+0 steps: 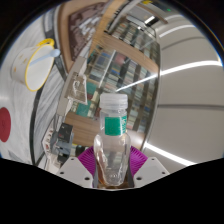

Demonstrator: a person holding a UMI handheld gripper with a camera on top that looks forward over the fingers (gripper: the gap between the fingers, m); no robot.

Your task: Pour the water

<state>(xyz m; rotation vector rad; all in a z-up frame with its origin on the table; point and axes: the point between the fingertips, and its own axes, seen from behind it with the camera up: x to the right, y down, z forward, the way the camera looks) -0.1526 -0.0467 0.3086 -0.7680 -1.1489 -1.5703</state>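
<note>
A clear plastic bottle [113, 150] with a white cap and a green neck band stands upright between my fingers. My gripper [112, 165] is shut on its lower body, the purple pads [88, 160] pressing on both sides. The bottle is lifted, with the room tilted behind it. A white cup with a yellow rim [32, 64] shows far off, up and to the left of the bottle, lying sideways in the view. I cannot tell how much water the bottle holds.
Shelving with boxes and glass panels [120, 60] fills the background beyond the bottle. A pale surface [20, 110] with a red round spot [4, 124] lies to the left, below the cup.
</note>
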